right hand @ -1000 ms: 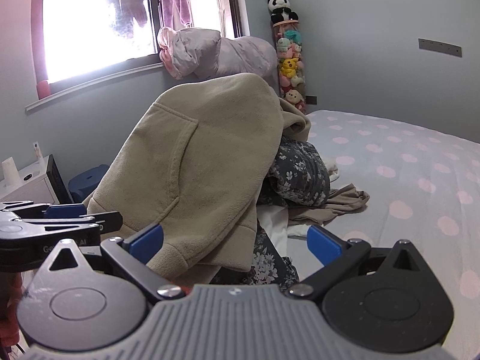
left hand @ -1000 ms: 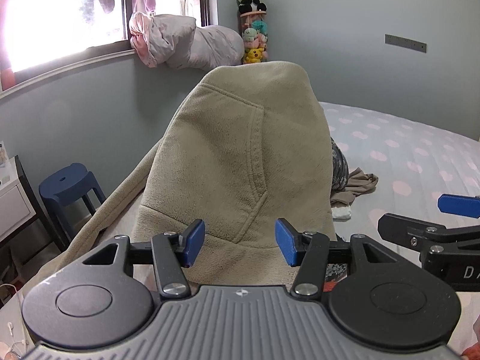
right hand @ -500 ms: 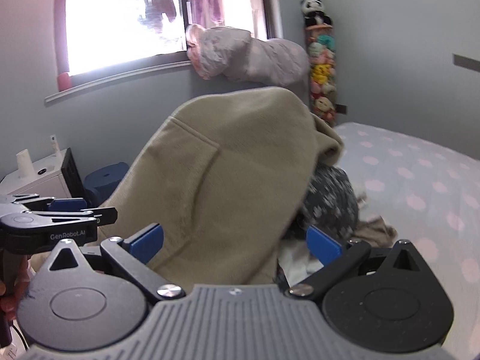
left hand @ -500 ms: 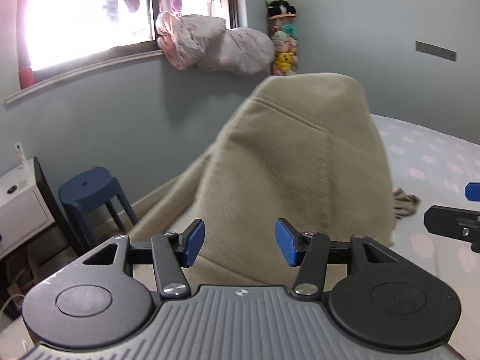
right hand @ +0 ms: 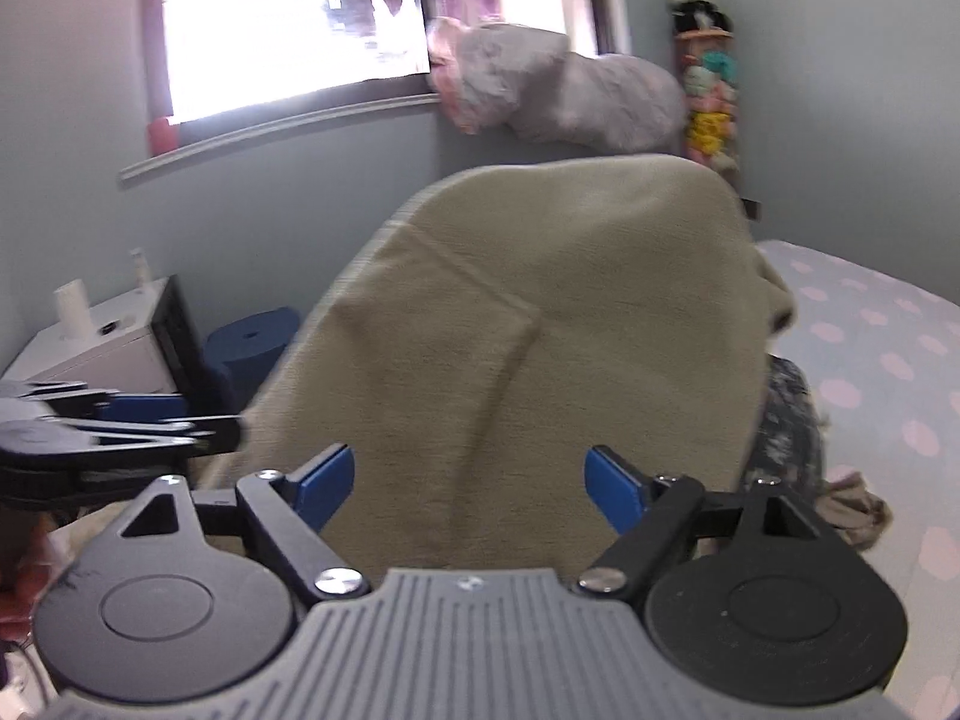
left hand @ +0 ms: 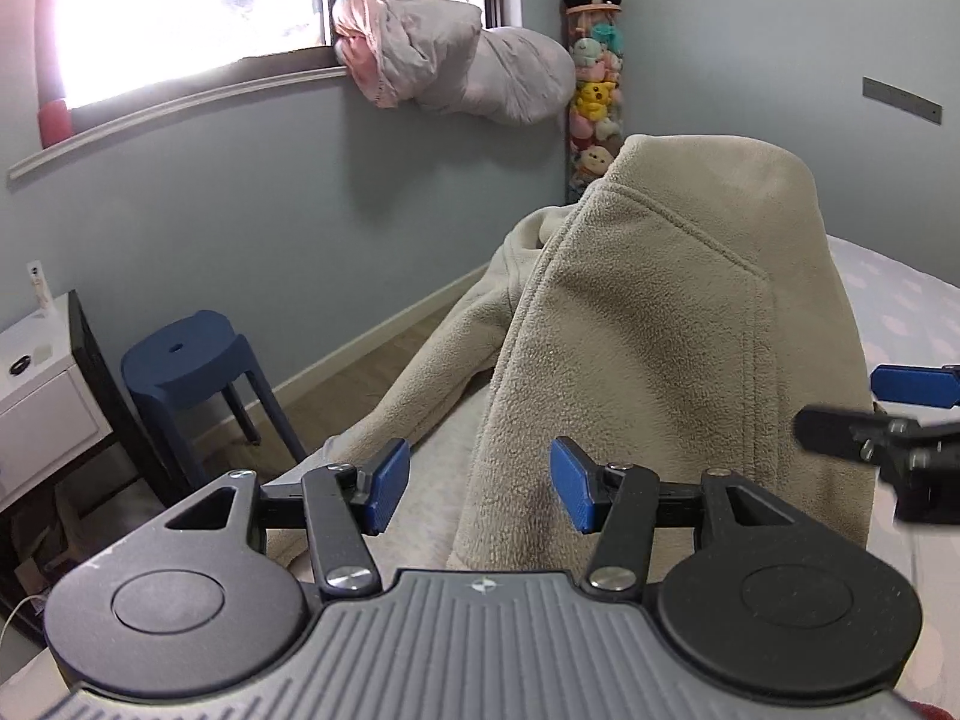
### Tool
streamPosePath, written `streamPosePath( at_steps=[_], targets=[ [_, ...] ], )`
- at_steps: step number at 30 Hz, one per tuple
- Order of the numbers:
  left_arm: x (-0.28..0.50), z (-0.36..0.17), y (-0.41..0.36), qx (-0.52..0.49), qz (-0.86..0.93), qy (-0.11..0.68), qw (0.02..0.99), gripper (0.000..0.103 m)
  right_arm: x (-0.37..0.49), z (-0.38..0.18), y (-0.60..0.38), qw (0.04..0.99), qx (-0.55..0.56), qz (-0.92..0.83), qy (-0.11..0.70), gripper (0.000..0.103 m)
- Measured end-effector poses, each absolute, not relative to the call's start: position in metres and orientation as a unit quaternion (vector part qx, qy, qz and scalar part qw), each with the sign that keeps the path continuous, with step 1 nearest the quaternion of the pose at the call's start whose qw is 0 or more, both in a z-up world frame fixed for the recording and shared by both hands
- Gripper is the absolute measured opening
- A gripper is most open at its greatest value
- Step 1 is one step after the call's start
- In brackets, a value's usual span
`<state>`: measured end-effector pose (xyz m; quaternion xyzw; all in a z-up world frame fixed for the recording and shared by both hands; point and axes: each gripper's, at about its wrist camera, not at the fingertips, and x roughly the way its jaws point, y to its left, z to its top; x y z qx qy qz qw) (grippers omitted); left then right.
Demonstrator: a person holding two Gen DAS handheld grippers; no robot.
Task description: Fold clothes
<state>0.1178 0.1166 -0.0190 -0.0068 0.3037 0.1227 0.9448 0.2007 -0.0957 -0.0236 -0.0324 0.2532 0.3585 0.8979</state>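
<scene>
Beige fleece fills both views: a fleece hoodie is heaped high at the near corner of the polka-dot bed, one sleeve trailing off toward 8 o'clock, above the floor by the blue stool. The left gripper hangs before the hem with its jaws partly apart and nothing between the pads. The right gripper faces the middle of the mound; its jaws have just been closing from their widest, yet they stand broad and no cloth is pinched. A floral garment and a tan one lie under and beside the heap at 3 o'clock in the right view.

The risk I see is a careless bite. Fleece is thick and layered, so a pinch in the bulk could catch two layers, or the floral piece beneath, and lift a tangle. The trailing sleeve could also drag the garment off the edge.
</scene>
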Motion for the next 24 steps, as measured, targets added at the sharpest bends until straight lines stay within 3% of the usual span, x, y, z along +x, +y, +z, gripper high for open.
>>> streamPosePath(
  at_steps=[11, 13, 14, 16, 18, 24],
  targets=[
    [0.166, -0.025, 0.127, -0.028, 0.061, 0.297, 0.952, 0.057, 0.273, -0.054, -0.141, 0.895, 0.068, 0.299, 0.325, 0.086],
    [0.171, -0.026, 0.127, -0.036, 0.052, 0.303, 0.951, 0.056, 0.277, -0.059, -0.142, 0.886, 0.087, 0.307, 0.335, 0.073],
    [0.173, -0.026, 0.127, -0.040, 0.048, 0.306, 0.950, 0.054, 0.277, -0.059, -0.141, 0.886, 0.089, 0.307, 0.336, 0.053],
    [0.173, -0.024, 0.127, -0.046, 0.059, 0.308, 0.948, 0.048, 0.277, -0.061, -0.140, 0.885, 0.092, 0.308, 0.338, 0.040],
    [0.170, -0.022, 0.129, -0.055, 0.065, 0.312, 0.946, 0.040, 0.272, -0.056, -0.144, 0.890, 0.093, 0.306, 0.325, 0.018],
    [0.164, -0.006, 0.115, -0.062, 0.041, 0.322, 0.944, 0.020, 0.262, -0.029, -0.169, 0.904, 0.104, 0.313, 0.272, 0.009]
  ],
)
